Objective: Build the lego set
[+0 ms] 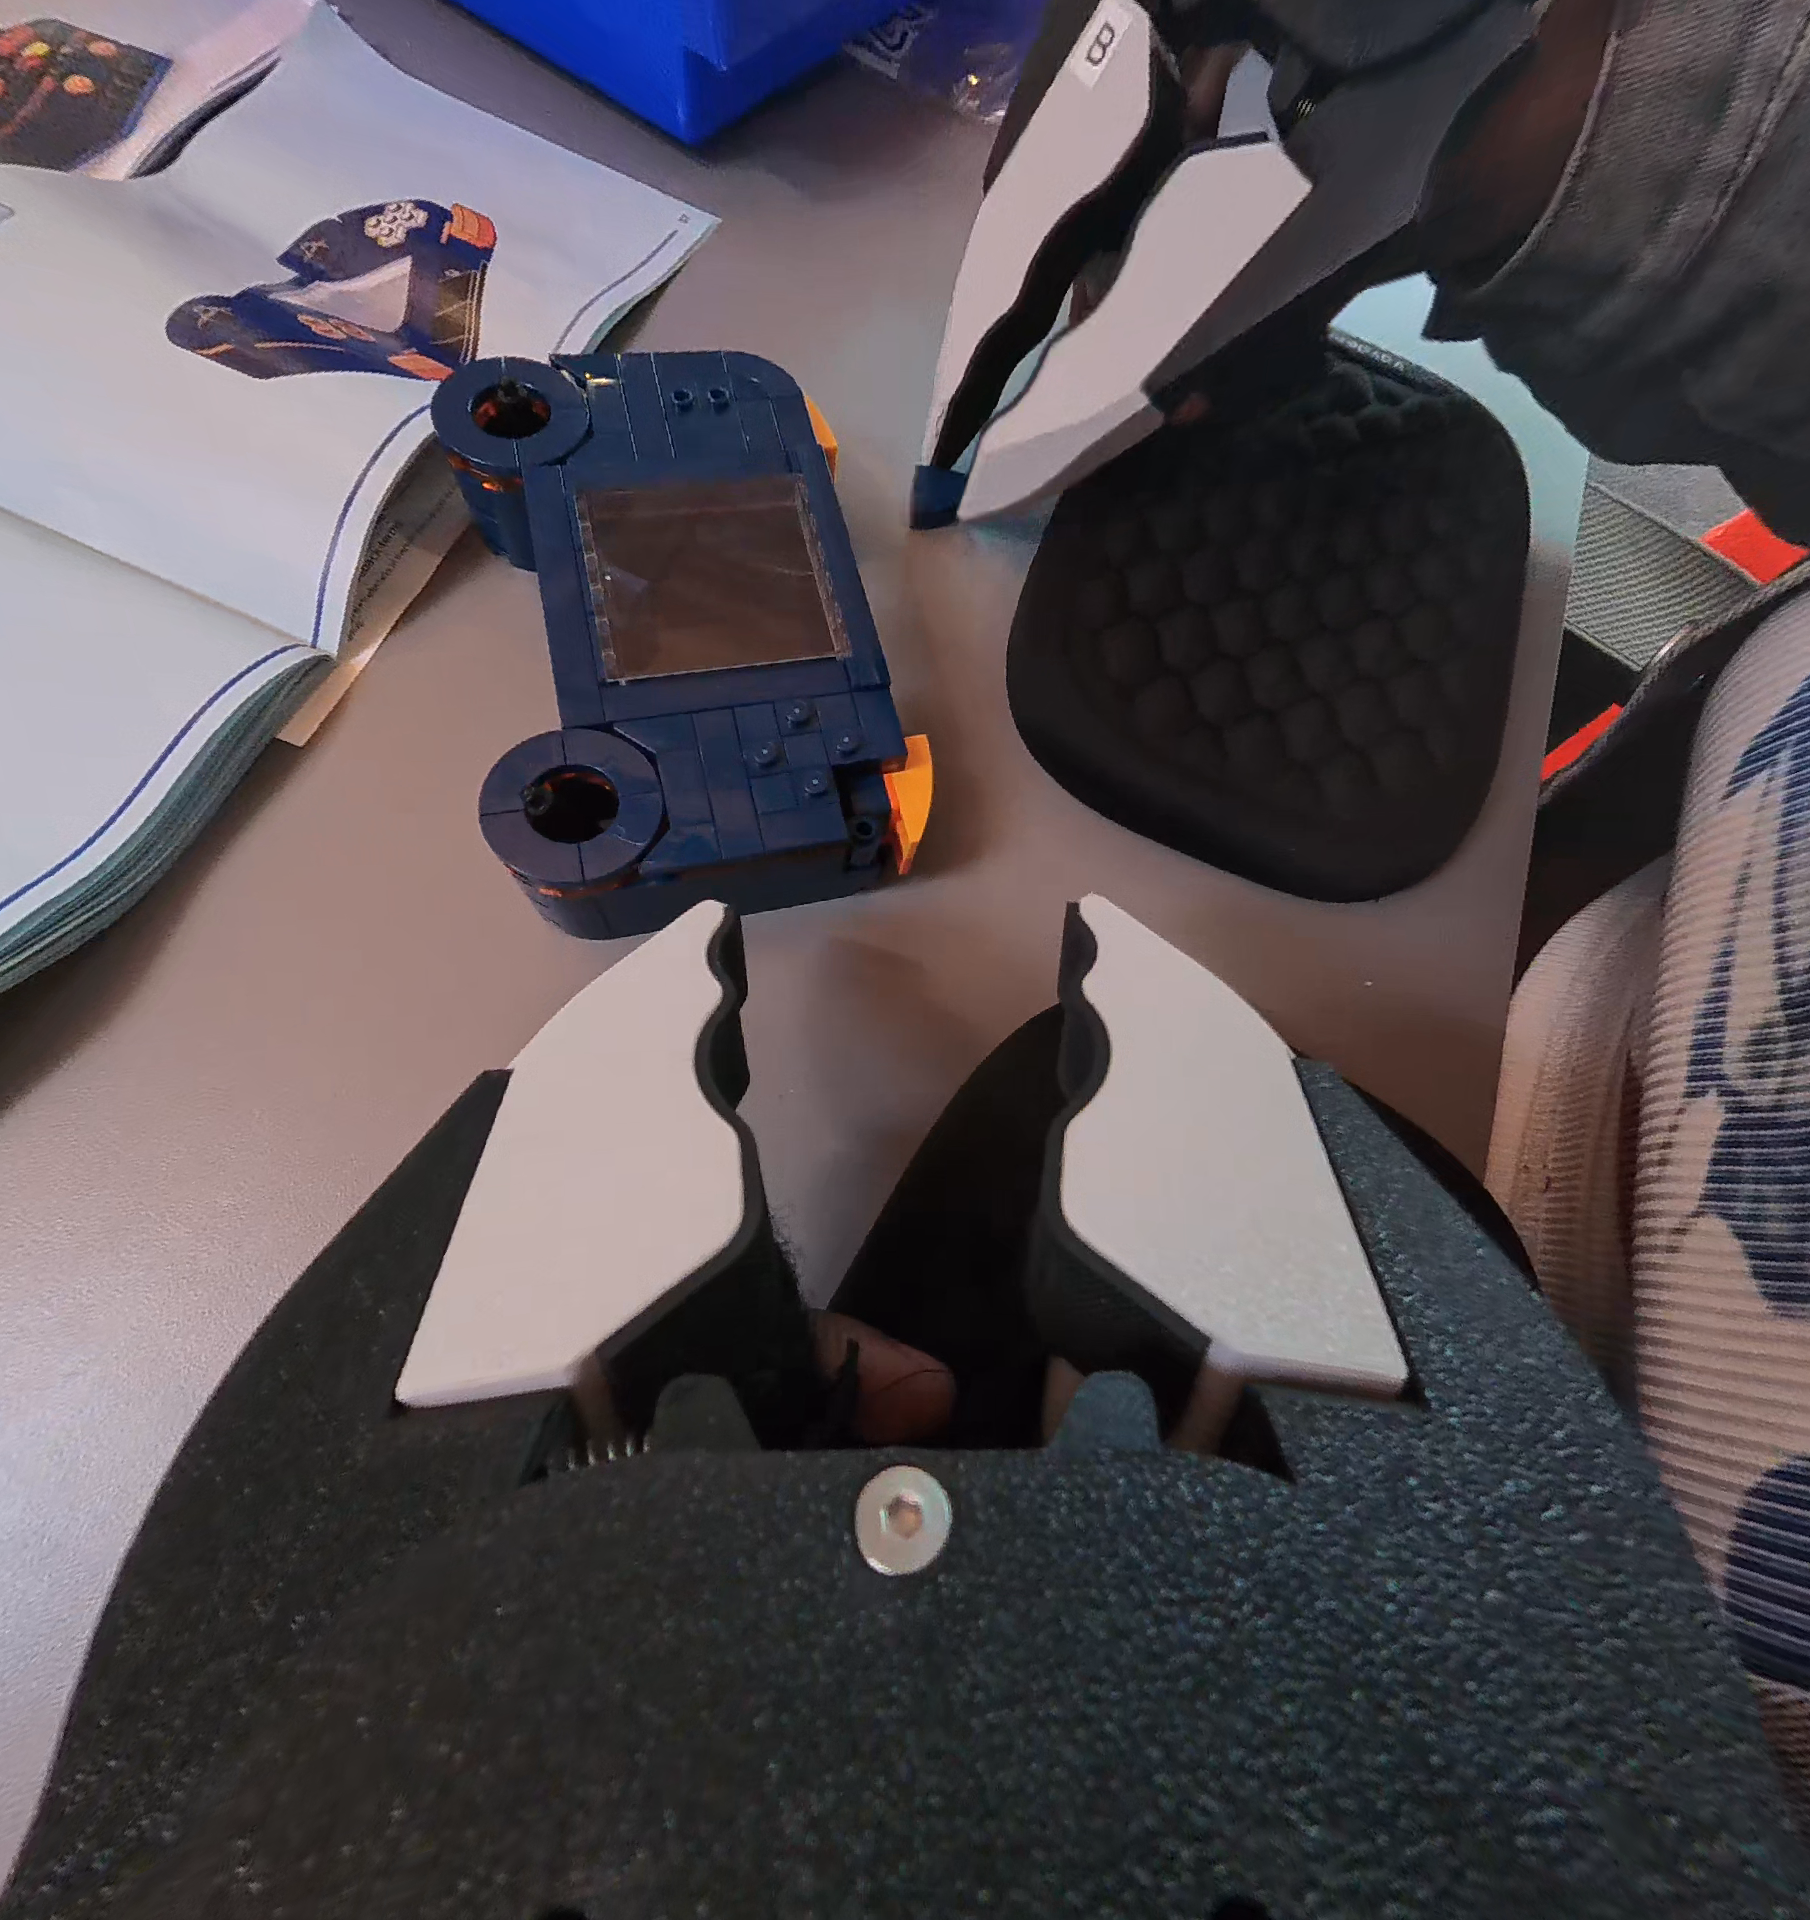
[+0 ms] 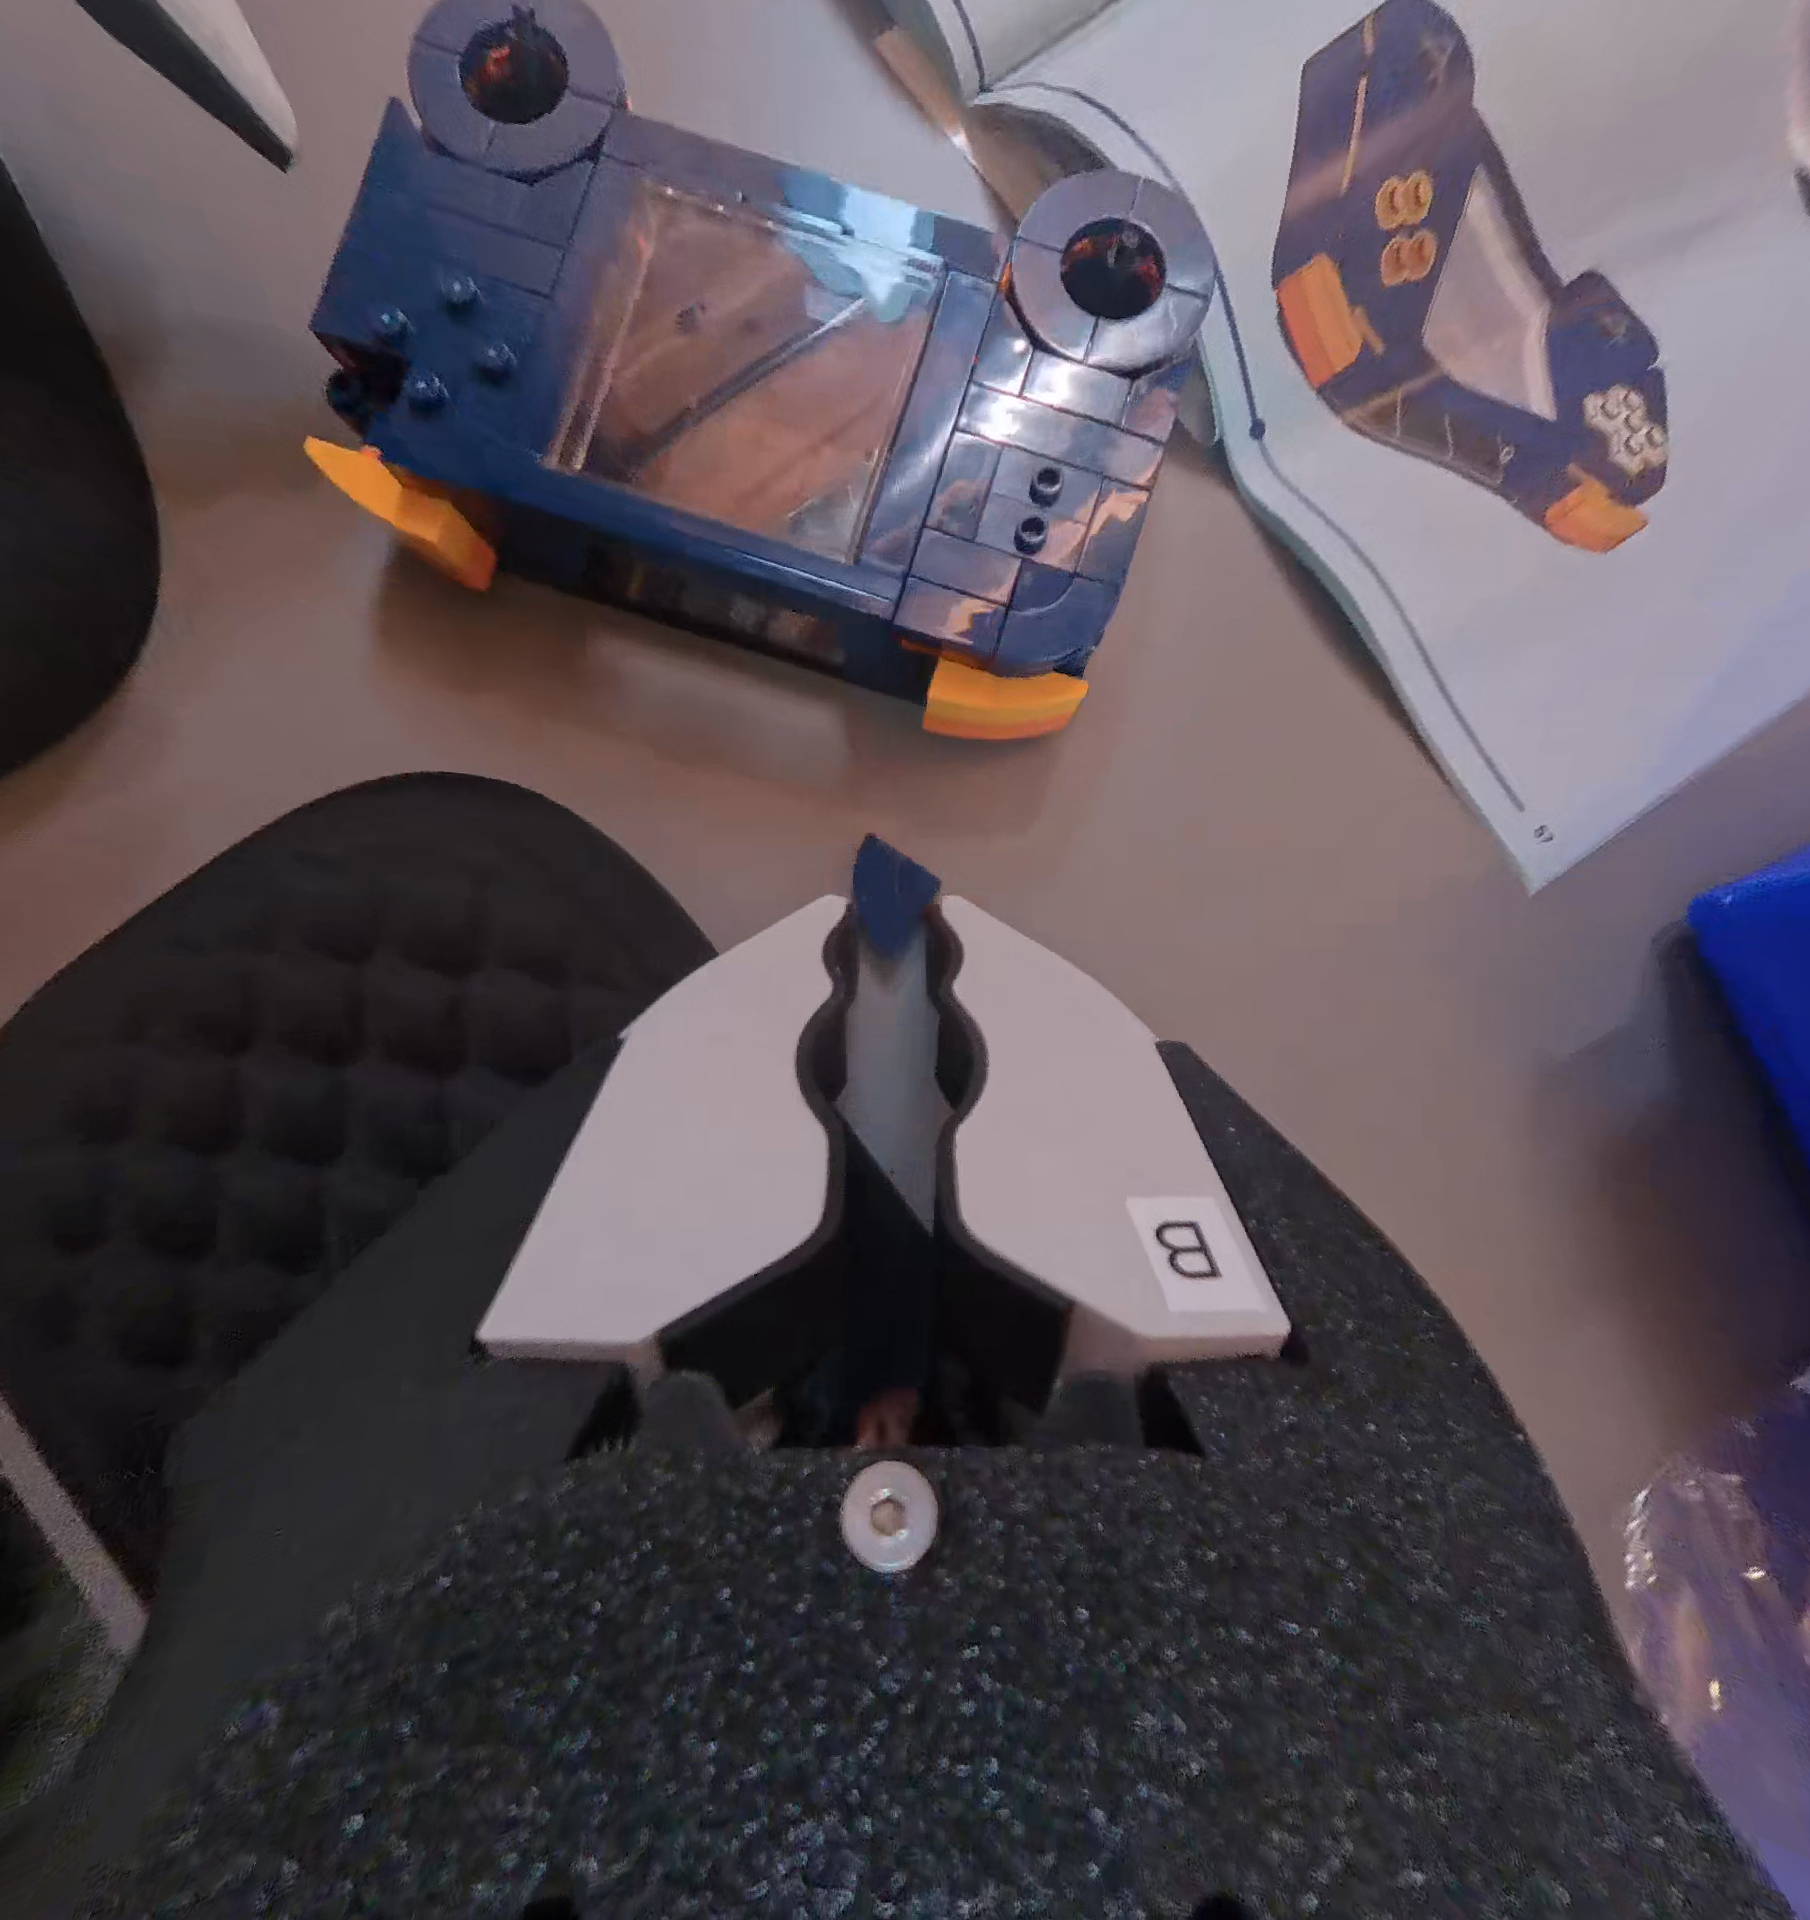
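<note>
A dark blue lego model [image 1: 693,634] with a clear window, two round rings and orange corner pieces lies flat on the grey table; it also shows in the right wrist view [image 2: 735,416]. My left gripper [image 1: 901,925] is open and empty, just in front of the model's near end. My right gripper [image 2: 893,904] is shut on a small dark blue piece [image 2: 893,894], held a little short of the model. In the left wrist view the right gripper [image 1: 948,499] with the piece [image 1: 937,497] hovers beside the model's right side.
An open instruction booklet [image 1: 153,499] lies left of the model, also in the right wrist view [image 2: 1503,520]. A black padded cushion [image 1: 1275,644] lies at the table's right. A blue box [image 1: 703,62] stands behind. A person's patterned sleeve [image 1: 1711,1143] is at right. The tips of one gripper are about 15 centimetres away from the tips of the other.
</note>
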A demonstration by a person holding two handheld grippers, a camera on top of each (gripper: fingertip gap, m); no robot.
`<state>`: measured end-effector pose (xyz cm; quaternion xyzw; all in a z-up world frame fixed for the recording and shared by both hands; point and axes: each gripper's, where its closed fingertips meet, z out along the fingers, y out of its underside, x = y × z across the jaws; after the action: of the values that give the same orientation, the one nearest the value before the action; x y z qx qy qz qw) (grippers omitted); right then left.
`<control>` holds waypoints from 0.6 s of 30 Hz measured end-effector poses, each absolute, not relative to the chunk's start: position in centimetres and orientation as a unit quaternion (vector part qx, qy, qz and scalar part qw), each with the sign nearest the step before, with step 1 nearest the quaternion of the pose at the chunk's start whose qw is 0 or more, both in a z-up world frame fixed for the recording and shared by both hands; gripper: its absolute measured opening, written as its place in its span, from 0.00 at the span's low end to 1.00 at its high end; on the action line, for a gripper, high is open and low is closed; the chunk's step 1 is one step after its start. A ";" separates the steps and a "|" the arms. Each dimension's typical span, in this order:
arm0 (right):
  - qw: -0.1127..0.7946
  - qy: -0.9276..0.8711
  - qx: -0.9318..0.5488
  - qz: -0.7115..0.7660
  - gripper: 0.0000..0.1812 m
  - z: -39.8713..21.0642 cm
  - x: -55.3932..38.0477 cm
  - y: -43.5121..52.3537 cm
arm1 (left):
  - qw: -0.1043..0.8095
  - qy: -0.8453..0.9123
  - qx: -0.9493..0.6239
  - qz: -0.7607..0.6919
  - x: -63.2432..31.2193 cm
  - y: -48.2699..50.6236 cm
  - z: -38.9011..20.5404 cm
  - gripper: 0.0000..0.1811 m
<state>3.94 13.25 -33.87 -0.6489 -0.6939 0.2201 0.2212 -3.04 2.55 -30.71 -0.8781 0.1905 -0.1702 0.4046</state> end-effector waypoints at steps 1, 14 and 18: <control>0.224 -0.700 -0.642 0.219 0.06 -33.9 3.9 13.3 | 0.405 0.190 -0.878 -0.169 -3.1 2.6 -30.7 0.32; 0.238 -0.742 -0.562 0.278 0.06 -31.7 3.2 12.3 | 0.411 0.191 -0.876 -0.164 -3.1 2.6 -30.7 0.32; 0.245 -0.751 -0.543 0.285 0.06 -30.9 2.4 11.3 | 0.414 0.187 -0.875 -0.164 -3.2 2.7 -30.6 0.32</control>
<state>2.43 11.31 -30.88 -0.5429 -0.7510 0.2849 0.2451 -3.19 2.70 -30.57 -0.8753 0.1872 -0.1644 0.4145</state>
